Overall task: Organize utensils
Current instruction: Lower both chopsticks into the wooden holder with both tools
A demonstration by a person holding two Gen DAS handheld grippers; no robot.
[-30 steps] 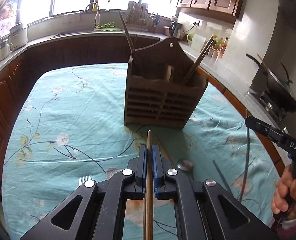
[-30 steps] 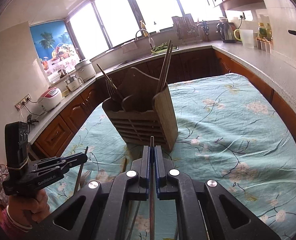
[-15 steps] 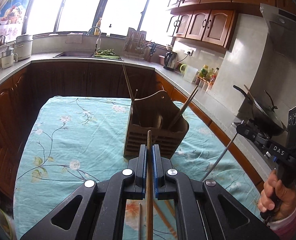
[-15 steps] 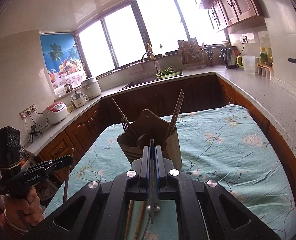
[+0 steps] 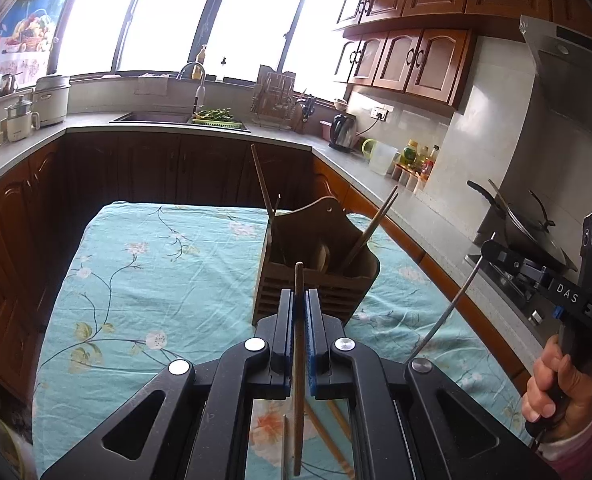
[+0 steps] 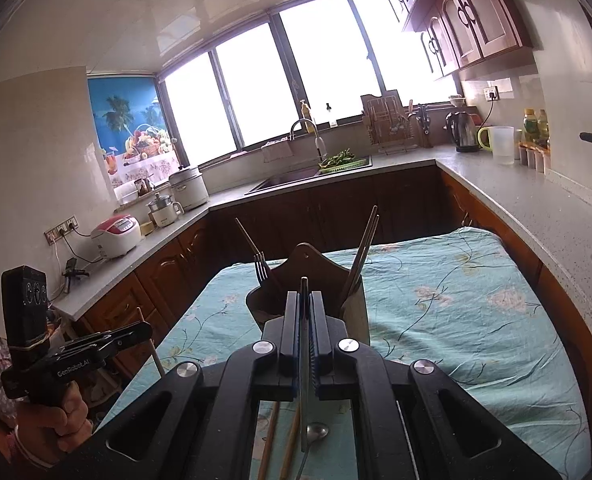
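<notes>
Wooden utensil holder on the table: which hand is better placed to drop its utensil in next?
No clear winner. The left gripper clamps a wooden chopstick, the right gripper a metal utensil handle; both are raised and aimed at the slatted wooden holder. Either could go first.

Caddy point(image 5: 316, 276) sits mid-desk point(image 5: 143, 280) ahead of my tongs, chopsticks point(image 6: 362, 252) in its right compartment, fork point(image 6: 260, 266) in its left, loose spoon point(image 6: 316, 432) on desk under me.
</notes>
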